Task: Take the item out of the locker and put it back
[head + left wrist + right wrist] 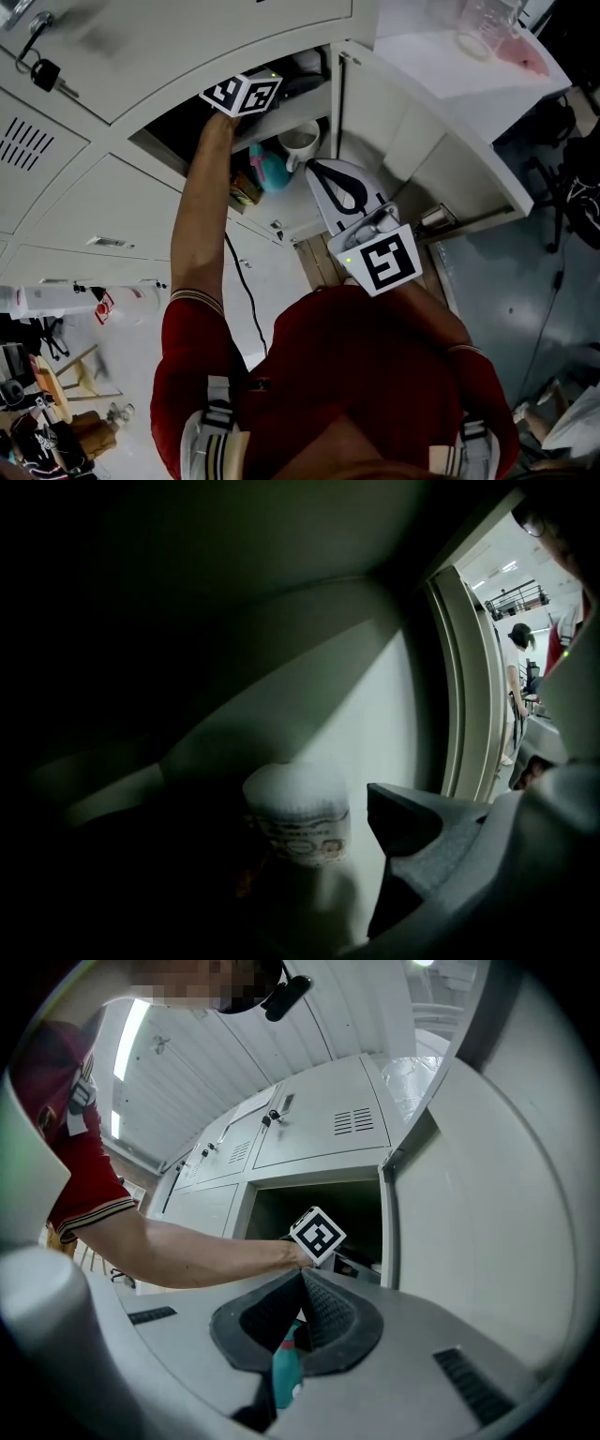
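Observation:
The open locker (309, 220) holds a white cup (300, 141), a teal bottle (269, 169) and a small brown and yellow item (246, 190). My left arm reaches into it, and the marker cube of that gripper (242, 94) sits at the locker's mouth. In the dark left gripper view the left gripper (302, 808) is open. A white cup with a printed band (286, 794) stands just left of the one visible finger (412, 822), without touching it. The other finger is lost in shadow. My right gripper (300, 1279) is shut and empty, pointing at the locker from outside.
The locker door (412, 122) hangs open to the right. A padlock with keys (42, 70) hangs on a neighbouring door. A black cable (246, 291) runs down below the locker. A table top (469, 56) with a clear container lies behind the door.

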The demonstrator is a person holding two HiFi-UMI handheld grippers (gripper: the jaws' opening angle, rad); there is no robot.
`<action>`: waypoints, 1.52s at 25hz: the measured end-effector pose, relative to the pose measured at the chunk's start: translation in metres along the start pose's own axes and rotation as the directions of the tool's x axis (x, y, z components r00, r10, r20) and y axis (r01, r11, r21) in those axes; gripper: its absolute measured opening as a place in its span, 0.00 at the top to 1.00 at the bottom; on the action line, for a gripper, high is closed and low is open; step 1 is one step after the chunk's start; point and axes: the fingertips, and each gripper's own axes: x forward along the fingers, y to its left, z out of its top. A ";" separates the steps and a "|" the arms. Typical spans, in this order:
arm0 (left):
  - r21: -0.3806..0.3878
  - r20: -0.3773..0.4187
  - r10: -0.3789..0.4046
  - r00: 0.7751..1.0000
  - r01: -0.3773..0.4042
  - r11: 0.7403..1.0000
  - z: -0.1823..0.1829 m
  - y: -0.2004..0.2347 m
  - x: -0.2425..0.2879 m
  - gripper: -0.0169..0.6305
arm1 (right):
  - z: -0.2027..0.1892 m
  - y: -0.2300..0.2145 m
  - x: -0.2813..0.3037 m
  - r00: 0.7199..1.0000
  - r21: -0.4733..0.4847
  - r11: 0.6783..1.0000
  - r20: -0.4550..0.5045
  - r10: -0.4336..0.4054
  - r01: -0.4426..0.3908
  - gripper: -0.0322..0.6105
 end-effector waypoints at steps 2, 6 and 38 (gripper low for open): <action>-0.005 0.005 -0.007 1.000 0.007 1.000 0.000 0.001 0.002 0.31 | 0.000 -0.001 0.001 1.000 -0.002 1.000 -0.001 -0.003 0.003 0.95; -0.007 0.029 -0.028 0.999 0.028 1.000 0.003 0.001 0.006 0.31 | -0.003 -0.003 0.003 1.000 -0.001 1.000 -0.006 -0.007 0.007 0.95; -0.148 0.134 0.261 0.956 -0.241 0.959 0.023 -0.013 -0.049 0.41 | -0.007 0.025 -0.016 0.998 0.032 0.998 -0.005 0.060 -0.060 0.95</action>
